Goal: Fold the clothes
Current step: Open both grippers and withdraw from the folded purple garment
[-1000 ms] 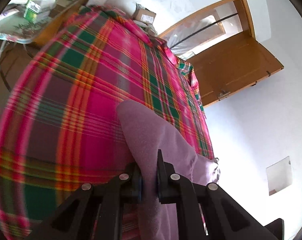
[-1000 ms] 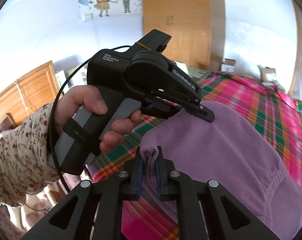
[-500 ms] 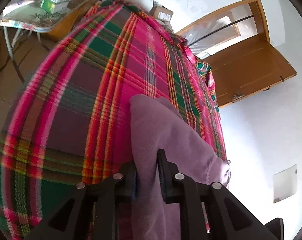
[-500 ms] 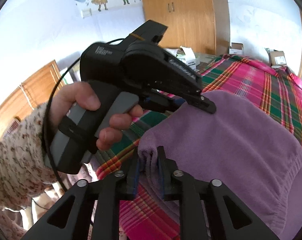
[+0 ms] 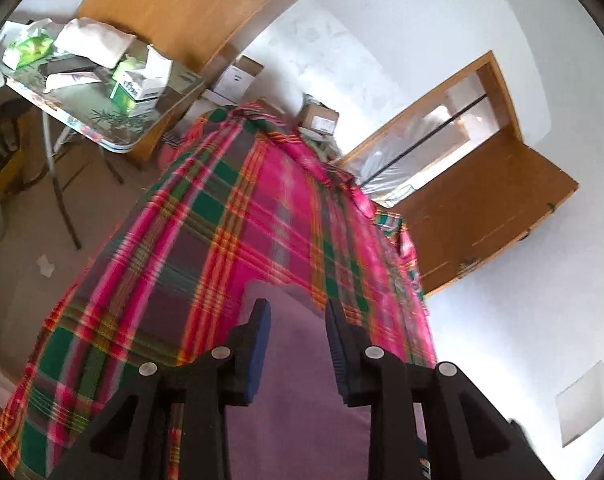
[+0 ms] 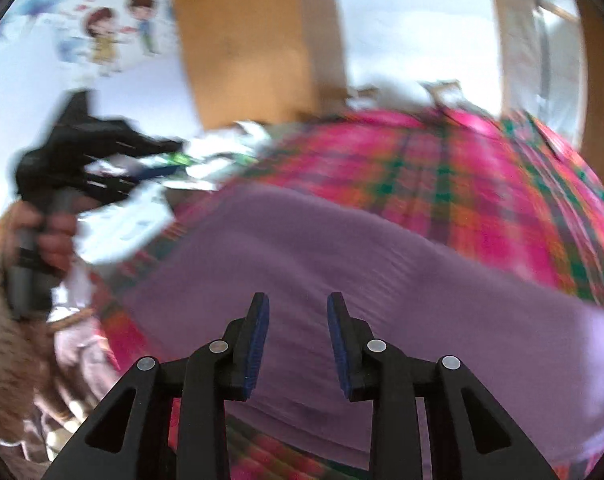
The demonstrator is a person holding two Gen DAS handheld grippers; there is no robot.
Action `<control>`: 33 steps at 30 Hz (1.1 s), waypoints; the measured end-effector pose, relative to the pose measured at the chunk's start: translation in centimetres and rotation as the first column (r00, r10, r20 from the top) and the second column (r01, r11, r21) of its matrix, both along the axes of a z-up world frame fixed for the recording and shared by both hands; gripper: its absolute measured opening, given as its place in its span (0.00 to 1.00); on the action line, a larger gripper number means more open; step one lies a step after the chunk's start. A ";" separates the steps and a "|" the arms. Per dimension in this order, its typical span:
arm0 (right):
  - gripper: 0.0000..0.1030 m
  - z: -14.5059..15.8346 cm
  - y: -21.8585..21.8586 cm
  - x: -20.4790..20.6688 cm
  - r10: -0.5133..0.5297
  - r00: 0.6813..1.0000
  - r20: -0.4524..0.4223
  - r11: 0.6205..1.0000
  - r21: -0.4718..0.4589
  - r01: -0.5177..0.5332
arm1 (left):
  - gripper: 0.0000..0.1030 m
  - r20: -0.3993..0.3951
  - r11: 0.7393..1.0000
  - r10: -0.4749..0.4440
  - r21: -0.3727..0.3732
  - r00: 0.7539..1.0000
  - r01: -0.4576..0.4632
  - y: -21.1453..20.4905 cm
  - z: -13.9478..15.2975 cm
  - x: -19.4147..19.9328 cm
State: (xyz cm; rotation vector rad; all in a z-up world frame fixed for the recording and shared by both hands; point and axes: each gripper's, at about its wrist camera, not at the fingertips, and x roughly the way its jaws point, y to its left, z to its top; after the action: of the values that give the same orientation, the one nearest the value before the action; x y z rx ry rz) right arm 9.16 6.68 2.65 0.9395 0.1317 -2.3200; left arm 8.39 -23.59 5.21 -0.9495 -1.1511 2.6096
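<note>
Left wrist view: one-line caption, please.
Open left gripper above purple garment on plaid bedspread.

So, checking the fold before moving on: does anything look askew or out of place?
Nothing stands out. The purple garment lies flat on the plaid blanket, and both grippers, left and right, are open above it.

— Where is your left wrist view looking from?
— It's sitting close over the purple garment [image 5: 298,400], facing along the plaid bed [image 5: 206,248] toward the door [image 5: 481,216].
— And your right?
— It's hovering near the same garment [image 6: 341,264], facing your left gripper [image 6: 170,158]; both are sharing garment and bed.
</note>
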 end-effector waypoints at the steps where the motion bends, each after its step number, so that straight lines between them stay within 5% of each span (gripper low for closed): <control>1: 0.30 -0.4 1.0 -0.4 -0.037 0.999 0.008 0.999 0.013 0.037 | 0.28 0.001 1.000 -0.013 -0.014 1.000 0.013 0.5 0.2 0.2; 7: 0.30 -1.8 7.6 -0.8 -0.203 0.979 0.009 0.978 0.049 0.202 | 0.28 -0.007 0.975 -0.196 -0.106 0.981 0.194 8.0 1.3 -0.6; 16: 0.30 -3.1 15.9 -1.7 -0.368 0.930 -0.001 0.926 0.086 0.367 | 0.28 0.062 0.844 -0.489 -0.221 0.870 0.489 20.4 0.5 -3.3; 22: 0.30 -3.0 20.1 -2.2 -0.451 0.892 -0.035 0.886 0.107 0.452 | 0.28 0.139 0.792 -0.555 -0.215 0.820 0.572 25.0 -1.5 -5.0; 29: 0.31 -2.2 28.0 -3.0 -0.621 0.781 -0.069 0.773 0.115 0.624 | 0.28 0.192 0.756 -0.596 -0.193 0.780 0.626 28.1 -3.6 -7.4; 33: 0.31 -1.0 32.0 -3.9 -0.663 0.743 -0.095 0.736 0.101 0.670 | 0.28 0.206 0.740 -0.620 -0.169 0.757 0.651 29.5 -4.2 -8.8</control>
State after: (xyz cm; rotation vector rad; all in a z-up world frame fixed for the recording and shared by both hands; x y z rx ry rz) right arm 5.24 38.70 1.66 1.1236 -0.0521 -3.0361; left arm -0.44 5.95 1.01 -1.3048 -0.4041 2.1414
